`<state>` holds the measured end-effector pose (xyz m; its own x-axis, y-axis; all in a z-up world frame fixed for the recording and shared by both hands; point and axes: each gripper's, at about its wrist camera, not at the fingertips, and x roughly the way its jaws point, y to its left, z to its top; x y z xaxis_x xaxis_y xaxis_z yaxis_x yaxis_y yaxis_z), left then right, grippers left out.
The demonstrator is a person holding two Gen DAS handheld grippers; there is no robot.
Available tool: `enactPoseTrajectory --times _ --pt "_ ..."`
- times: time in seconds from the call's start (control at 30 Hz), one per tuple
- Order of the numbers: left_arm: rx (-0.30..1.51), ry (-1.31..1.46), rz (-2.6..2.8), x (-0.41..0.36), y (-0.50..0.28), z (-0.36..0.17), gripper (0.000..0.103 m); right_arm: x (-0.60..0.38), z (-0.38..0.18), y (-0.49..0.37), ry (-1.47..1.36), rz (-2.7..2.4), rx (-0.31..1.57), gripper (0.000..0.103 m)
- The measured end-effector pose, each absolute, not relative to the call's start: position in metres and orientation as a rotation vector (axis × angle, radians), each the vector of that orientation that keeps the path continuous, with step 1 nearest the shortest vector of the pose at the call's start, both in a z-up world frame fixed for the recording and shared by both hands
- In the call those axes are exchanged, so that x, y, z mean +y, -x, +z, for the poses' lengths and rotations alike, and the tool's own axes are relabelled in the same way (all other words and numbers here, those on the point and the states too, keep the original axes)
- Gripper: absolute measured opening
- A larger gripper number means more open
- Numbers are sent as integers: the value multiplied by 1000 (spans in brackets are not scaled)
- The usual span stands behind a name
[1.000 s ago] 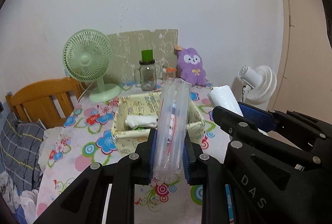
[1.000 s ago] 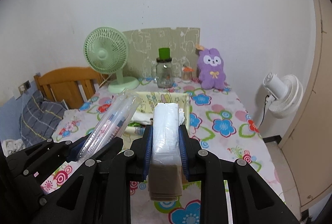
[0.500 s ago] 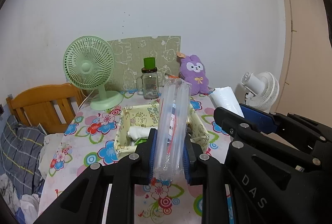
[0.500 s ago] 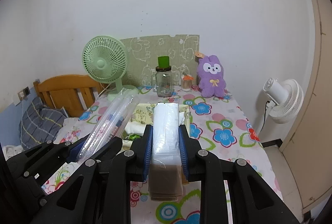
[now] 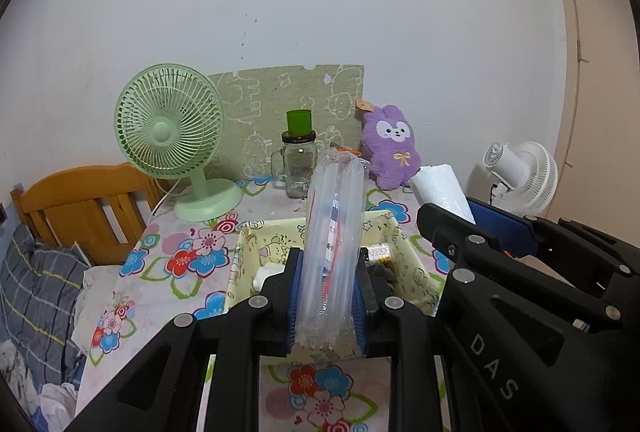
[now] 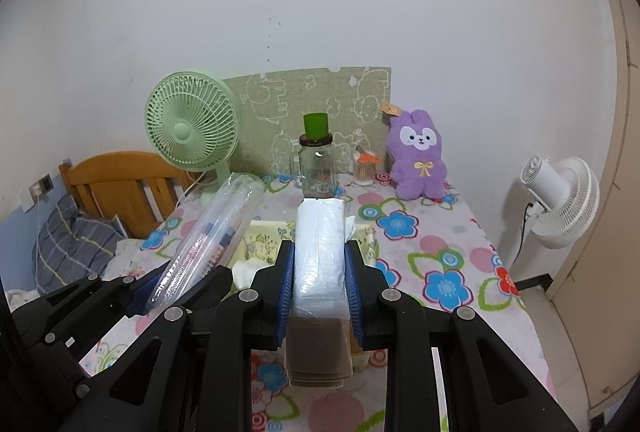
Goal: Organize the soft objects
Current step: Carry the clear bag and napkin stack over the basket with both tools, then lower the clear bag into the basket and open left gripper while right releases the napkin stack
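The left gripper (image 5: 326, 296) is clamped on a clear inflated sleeve (image 5: 334, 244), blue pads pressing both its sides; the sleeve stands up toward twelve o'clock with printed items inside. The right gripper (image 6: 319, 288) is clamped on a white plastic-wrapped pack (image 6: 319, 256), whose brown end hangs out toward six o'clock behind the pads. In the right view the sleeve (image 6: 208, 240) slants at ten o'clock from the pack. Just beyond both tools, at twelve o'clock, a yellow fabric bin (image 5: 416, 272) sits on the flowered table (image 6: 448, 260), a white bundle and small things inside. Farther at twelve stands a jar (image 6: 317, 168); at eleven a green fan (image 5: 172, 136); at one a purple plush (image 6: 418, 156).
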<state>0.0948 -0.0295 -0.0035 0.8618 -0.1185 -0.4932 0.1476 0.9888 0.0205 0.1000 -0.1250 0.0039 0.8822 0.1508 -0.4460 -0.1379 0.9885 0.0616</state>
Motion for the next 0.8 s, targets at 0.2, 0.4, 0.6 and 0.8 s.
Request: enactPoseTrajectory --times 0.2,0.4,0.6,0.8 --pt "528 -58 -134 -30 -115 -10 21 -124 -3 -122 -34 151 491 27" --pt "542 -37 -130 -27 -137 -19 22 -123 -11 -145 -19 141 499 27" --pt "569 -31 -124 -23 -159 -33 22 -120 -23 -172 -13 138 533 27" --pt "608 -3 -111 -17 -180 -48 25 -115 -37 -196 -2 146 564 27"
